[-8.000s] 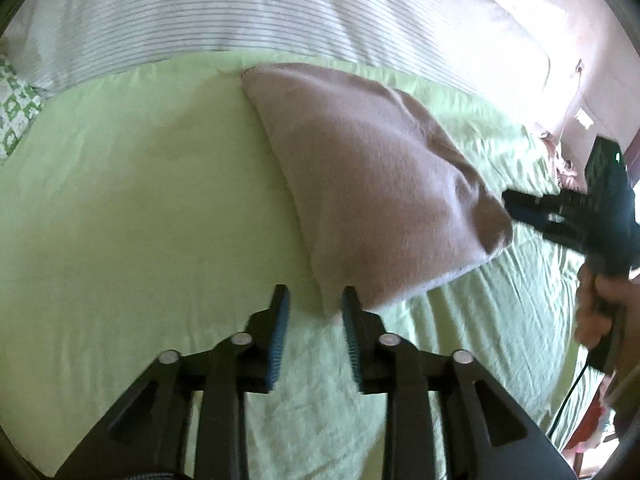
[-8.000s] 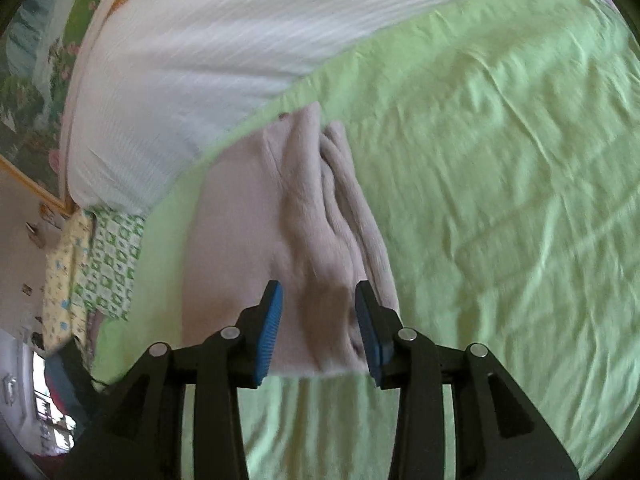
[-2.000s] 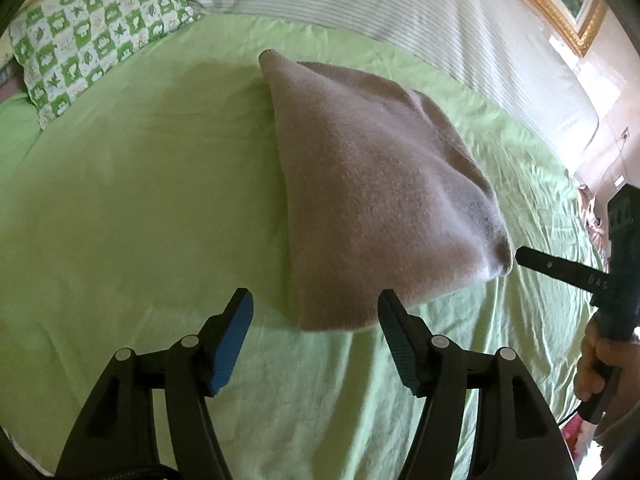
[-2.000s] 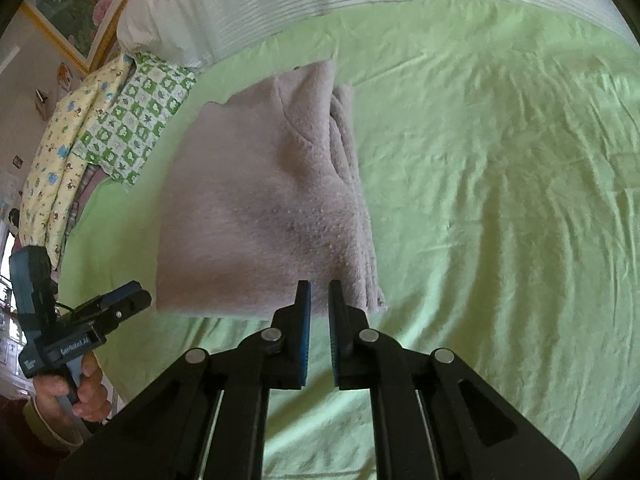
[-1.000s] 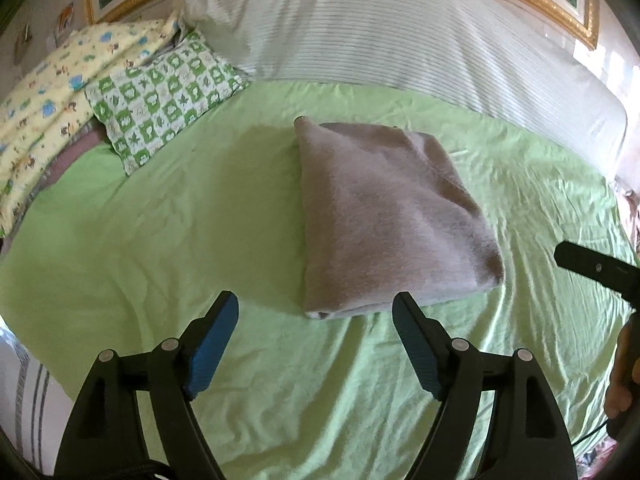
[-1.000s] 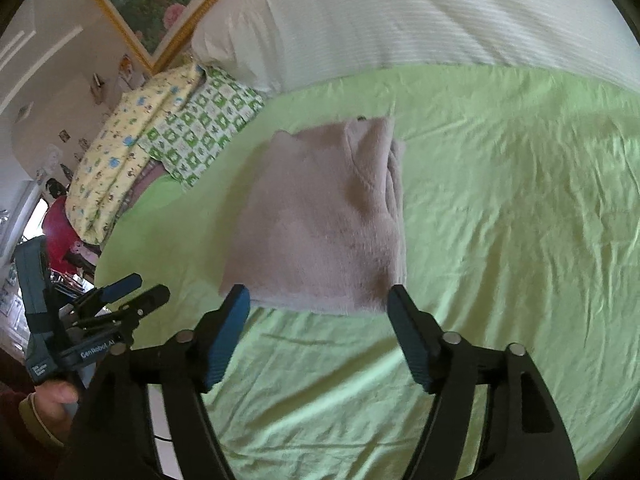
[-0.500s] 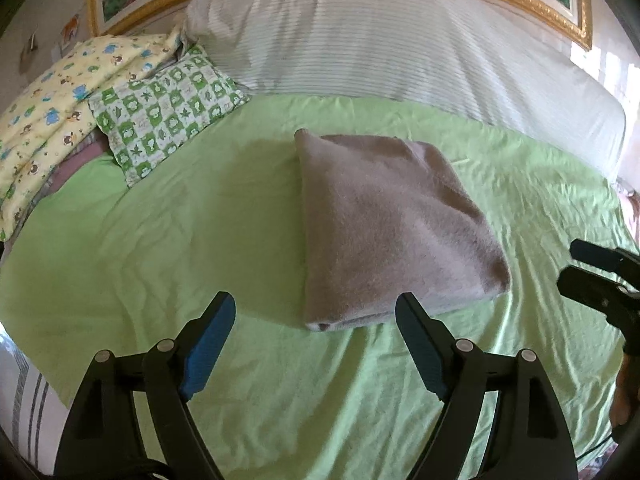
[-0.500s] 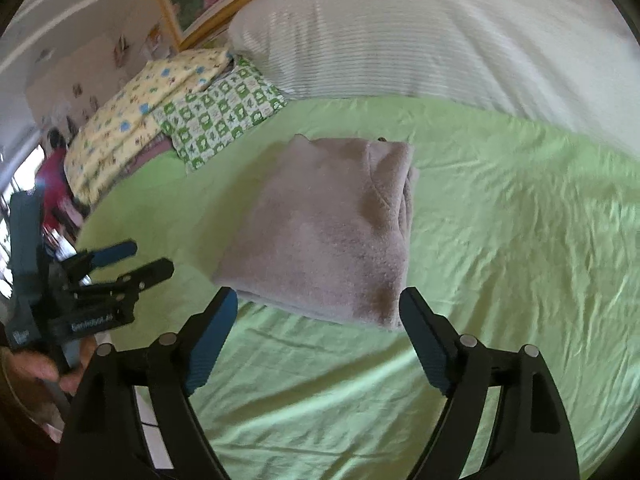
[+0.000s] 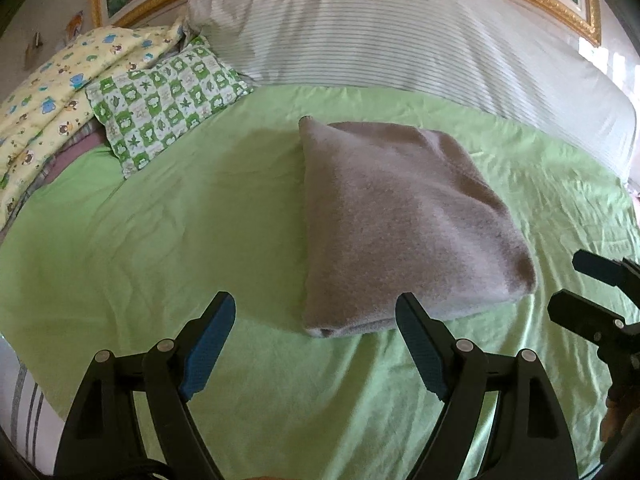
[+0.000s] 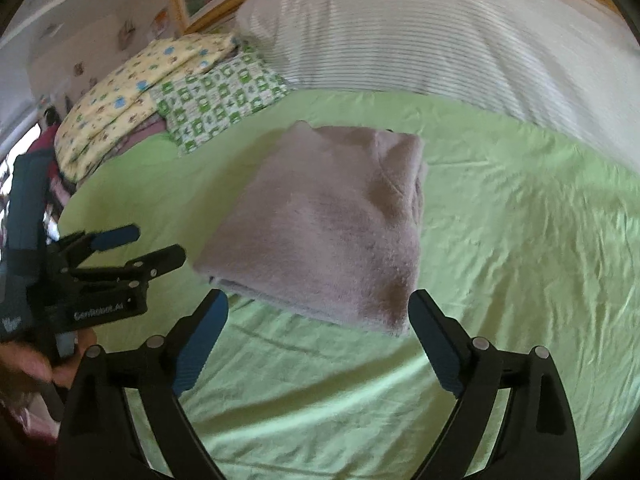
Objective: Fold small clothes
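The folded mauve fleece garment (image 9: 400, 216) lies as a compact rectangle mid-bed on the light green sheet (image 9: 160, 220), layered edges toward me; I judge folding complete. My left claw (image 9: 316, 344) and right claw (image 10: 318, 340) hover clear, both spread wide, holding nothing. Bare sheet surrounds the garment; the green checked pillow (image 9: 164, 96) and the striped white bolster (image 9: 380, 32) sit well apart.

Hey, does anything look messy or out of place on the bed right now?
Nothing stands out. The folded grey garment lies flat as a compact rectangle on the green sheet, edges roughly even. Both tongs, left and right, are open and clear of it. The sheet has only ordinary wrinkles.
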Available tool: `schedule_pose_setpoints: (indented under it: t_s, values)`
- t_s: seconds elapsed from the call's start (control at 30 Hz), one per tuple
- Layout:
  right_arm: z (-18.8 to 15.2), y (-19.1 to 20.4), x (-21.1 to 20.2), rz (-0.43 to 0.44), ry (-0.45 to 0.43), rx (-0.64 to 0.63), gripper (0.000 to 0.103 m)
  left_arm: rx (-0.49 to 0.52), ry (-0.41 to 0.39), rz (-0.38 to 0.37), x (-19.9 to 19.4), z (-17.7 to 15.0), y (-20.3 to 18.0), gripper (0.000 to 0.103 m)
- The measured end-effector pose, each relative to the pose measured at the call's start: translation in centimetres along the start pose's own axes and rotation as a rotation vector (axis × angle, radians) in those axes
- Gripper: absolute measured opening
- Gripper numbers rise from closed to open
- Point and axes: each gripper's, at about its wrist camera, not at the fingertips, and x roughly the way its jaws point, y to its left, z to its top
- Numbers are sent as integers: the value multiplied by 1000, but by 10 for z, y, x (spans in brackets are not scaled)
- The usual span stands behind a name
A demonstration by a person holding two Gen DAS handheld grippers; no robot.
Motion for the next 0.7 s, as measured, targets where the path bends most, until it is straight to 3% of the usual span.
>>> schedule_pose_setpoints:
  t_s: [0.3, 0.7]
  values:
    - [-6, -12, 18, -42, 8, 51, 92, 4, 12, 38, 13, -4, -2, 83]
    - [-1, 0, 27, -35, 43, 22, 92, -3, 40, 6, 17, -4, 2, 84]
